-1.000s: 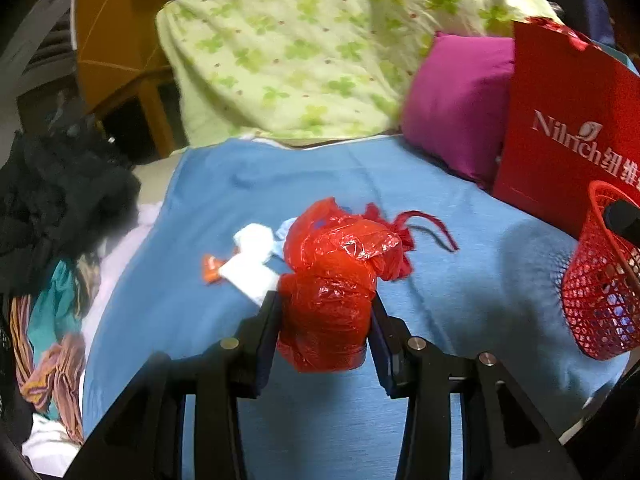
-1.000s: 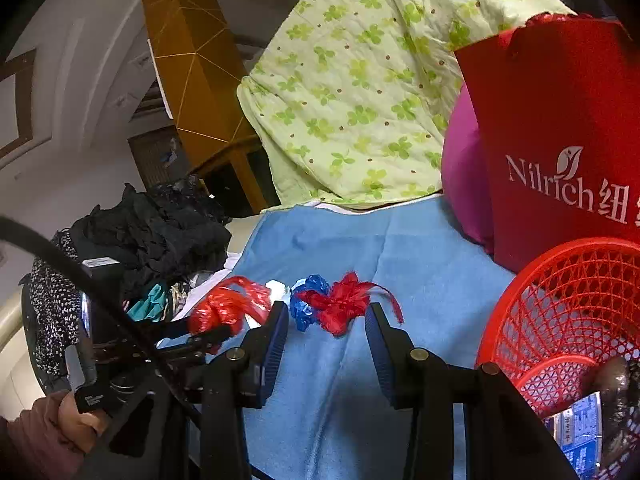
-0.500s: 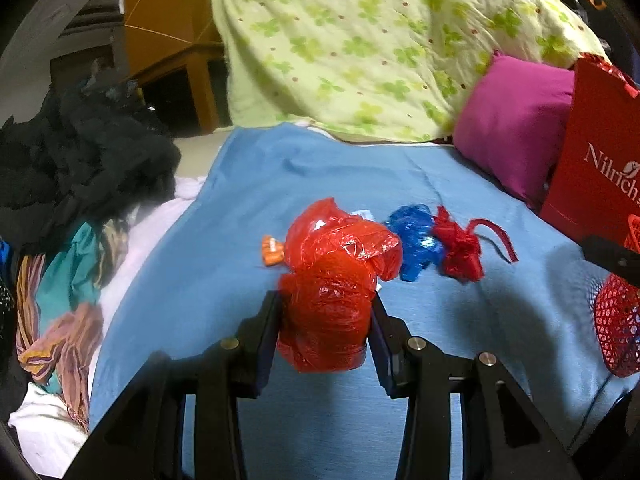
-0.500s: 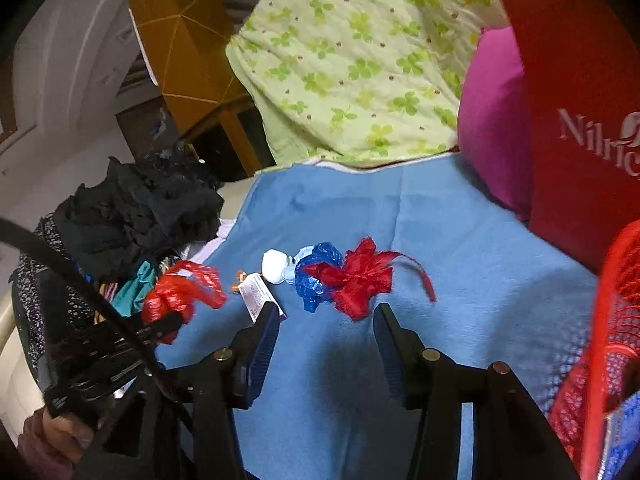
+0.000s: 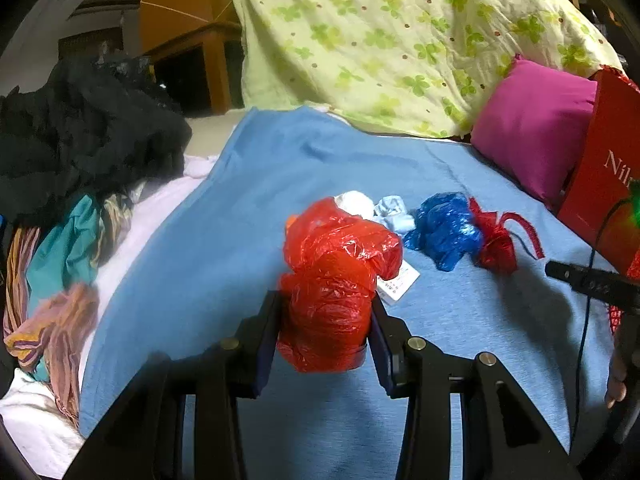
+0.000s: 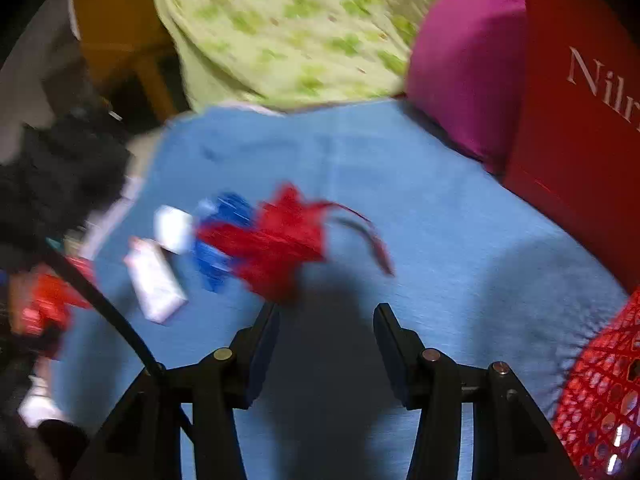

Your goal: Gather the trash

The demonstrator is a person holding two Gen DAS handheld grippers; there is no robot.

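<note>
Currently my left gripper [image 5: 325, 322] clamps one red plastic bag [image 5: 334, 284]; my right gripper [image 6: 326, 320], jaws apart, holds nothing. On the blue blanket [image 5: 248, 208]: one blue bag [image 5: 442, 228], one red bow [image 5: 496, 240].

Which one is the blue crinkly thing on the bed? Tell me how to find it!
Look at the blue blanket in front of the pink pillow. A row of litter lies across its middle. The blue plastic bag sits there, touching a red ribbon bundle; it is the only shiny dark-blue piece.
</note>
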